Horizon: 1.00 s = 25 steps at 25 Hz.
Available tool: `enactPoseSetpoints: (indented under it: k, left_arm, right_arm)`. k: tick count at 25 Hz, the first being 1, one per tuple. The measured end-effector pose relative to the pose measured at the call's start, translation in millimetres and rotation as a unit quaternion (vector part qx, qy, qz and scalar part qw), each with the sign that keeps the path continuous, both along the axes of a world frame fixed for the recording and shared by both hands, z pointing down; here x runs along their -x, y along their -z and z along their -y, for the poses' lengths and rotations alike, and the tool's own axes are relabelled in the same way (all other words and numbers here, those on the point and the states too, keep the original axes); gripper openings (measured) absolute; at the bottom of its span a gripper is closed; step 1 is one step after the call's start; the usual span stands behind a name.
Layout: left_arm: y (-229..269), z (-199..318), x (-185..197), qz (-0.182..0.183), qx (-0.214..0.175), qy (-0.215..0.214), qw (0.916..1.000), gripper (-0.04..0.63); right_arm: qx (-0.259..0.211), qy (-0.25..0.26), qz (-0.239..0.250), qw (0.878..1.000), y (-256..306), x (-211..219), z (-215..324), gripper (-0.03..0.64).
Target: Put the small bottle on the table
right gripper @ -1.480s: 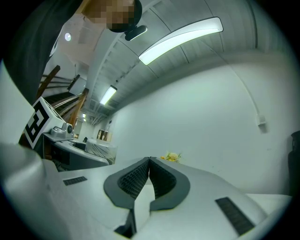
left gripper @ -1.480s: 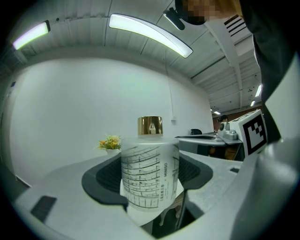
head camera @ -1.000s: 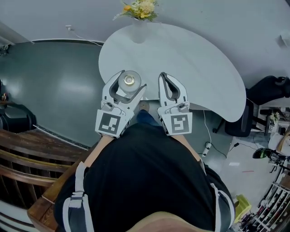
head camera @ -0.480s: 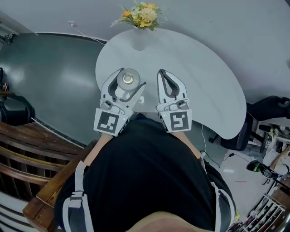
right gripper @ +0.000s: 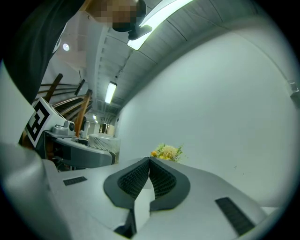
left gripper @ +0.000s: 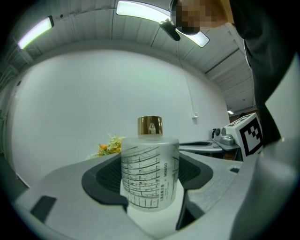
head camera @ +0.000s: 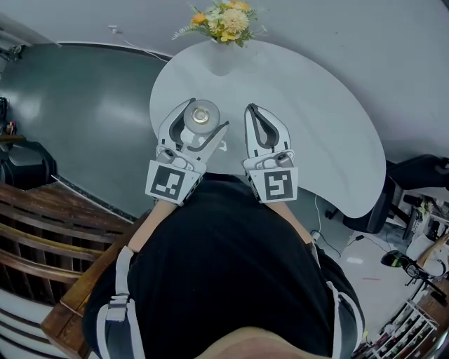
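Note:
A small frosted-glass bottle [left gripper: 150, 173] with a gold cap and black line print stands upright between the dark pads of my left gripper [left gripper: 149, 180], which is shut on it. From the head view the bottle [head camera: 201, 116] shows as a round top with its cap, held over the near left part of the white curved table [head camera: 309, 105] by the left gripper [head camera: 200, 119]. Beside it, my right gripper [head camera: 263, 120] is shut with nothing in it; the right gripper view shows its ribbed pads [right gripper: 151, 178] meeting at the tips.
A white vase of yellow and orange flowers [head camera: 224, 21] stands at the table's far edge. Dark floor [head camera: 84, 119] lies to the left, with wooden chair backs [head camera: 42, 231] at the near left. A black office chair [head camera: 414, 175] and clutter sit to the right.
Both grippers have moved a little forward over the table's near edge, the left one still carrying the bottle. The head view has shifted slightly.

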<state>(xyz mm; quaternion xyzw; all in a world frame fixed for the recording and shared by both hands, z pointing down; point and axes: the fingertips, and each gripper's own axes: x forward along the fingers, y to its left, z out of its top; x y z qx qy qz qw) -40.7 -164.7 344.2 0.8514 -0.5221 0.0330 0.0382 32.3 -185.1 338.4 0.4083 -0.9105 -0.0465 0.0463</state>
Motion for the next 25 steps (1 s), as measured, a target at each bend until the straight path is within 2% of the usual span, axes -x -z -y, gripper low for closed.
enactPoseSetpoints:
  k: [9, 25]
  left_arm:
    - [2.7, 14.3, 8.7, 0.008, -0.011, -0.034, 0.9993, 0.334]
    - [-42.1, 64.9, 0.3, 0.017, 0.015, -0.085, 0.9962, 0.334]
  right_arm:
    - [0.005, -0.027, 0.003, 1.000, 1.4, 12.5, 12.5, 0.021]
    - [0.004, -0.047, -0.020, 0.999, -31.9, 13.7, 49.0, 0.021]
